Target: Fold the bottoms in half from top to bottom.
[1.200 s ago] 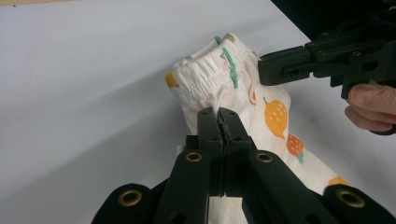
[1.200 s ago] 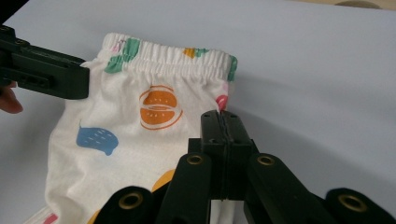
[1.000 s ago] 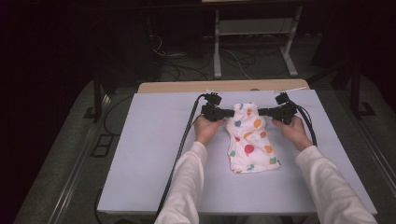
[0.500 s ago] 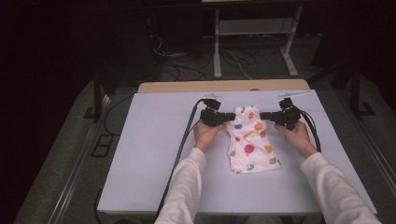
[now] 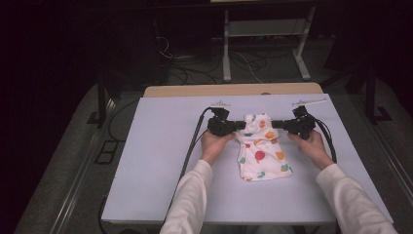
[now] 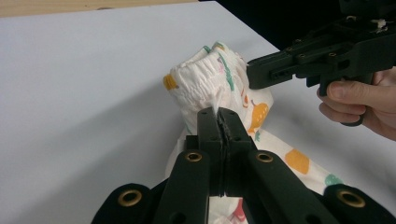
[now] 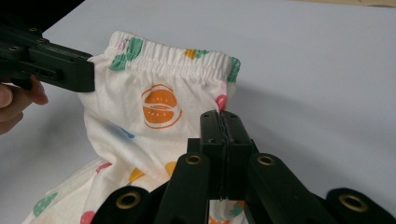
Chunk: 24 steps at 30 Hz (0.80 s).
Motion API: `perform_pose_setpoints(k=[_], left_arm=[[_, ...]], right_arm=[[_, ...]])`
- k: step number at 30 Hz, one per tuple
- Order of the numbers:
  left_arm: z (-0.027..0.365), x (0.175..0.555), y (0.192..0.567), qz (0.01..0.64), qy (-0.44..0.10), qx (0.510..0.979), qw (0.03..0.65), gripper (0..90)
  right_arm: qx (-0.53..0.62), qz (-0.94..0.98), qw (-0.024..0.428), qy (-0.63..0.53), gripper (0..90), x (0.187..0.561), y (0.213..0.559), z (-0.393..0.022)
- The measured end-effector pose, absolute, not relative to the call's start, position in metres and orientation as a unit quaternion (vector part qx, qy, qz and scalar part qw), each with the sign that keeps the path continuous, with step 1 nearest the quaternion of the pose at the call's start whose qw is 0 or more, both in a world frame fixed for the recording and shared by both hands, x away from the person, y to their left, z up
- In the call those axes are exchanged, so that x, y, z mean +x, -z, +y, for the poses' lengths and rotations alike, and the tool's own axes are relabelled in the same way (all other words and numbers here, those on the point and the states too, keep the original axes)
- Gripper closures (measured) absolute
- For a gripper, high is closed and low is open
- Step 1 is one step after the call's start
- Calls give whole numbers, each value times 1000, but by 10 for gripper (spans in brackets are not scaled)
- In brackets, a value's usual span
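1. L gripper [image 6: 219, 116]: jaws were shut tight, pinching a bit of white cloth at the shorts [image 6: 219, 81] edge, just below the elastic waistband [image 6: 201, 77]. In the high view the L gripper [image 5: 233, 126] sat at the garment's left top corner.
2. R gripper [image 7: 219, 119]: jaws likewise closed on fabric at the other side of the waist, right below the band's end [image 7: 231, 65]. Seen from above, the R gripper [image 5: 280, 124] met the shorts [image 5: 260, 151] at the right top corner.
3. Both hands – L hand [image 5: 214, 144] and R hand [image 5: 309, 144] – held the grippers pointing inward at each other, w/ the waistband between them & lifted a little off the table [image 5: 160, 161].
4. Shorts: white w/ coloured fruit print, roughly mid-table, slightly right of centre. Top end raised and bunched; lower part lay flat toward the person, legs apparently stacked one on the other.
5. Progress, as judged: looked like a fold job. Done – garment seemingly halved lengthwise, both waist corners gripped. Left – prob. carry the waist end over toward the hem, lay it down, release. Fold across not yet made; couldn't tell how many folds were intended.
6. Risk: thin pinch on each side, cloth could slip if pulled apart too hard.
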State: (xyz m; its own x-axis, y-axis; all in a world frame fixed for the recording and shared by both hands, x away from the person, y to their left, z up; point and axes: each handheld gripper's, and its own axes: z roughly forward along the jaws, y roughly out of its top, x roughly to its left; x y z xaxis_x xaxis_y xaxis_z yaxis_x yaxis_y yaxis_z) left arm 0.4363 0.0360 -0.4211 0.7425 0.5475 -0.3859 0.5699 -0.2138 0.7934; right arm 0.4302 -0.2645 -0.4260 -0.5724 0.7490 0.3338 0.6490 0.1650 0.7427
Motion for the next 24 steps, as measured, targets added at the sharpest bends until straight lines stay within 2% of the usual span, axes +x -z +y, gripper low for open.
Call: perform_pose_setpoints(k=[24], left_arm=[[39,408,425,341,14,770,540,883]], right_arm=[[432,775,56,-458,878,411,421,-270]])
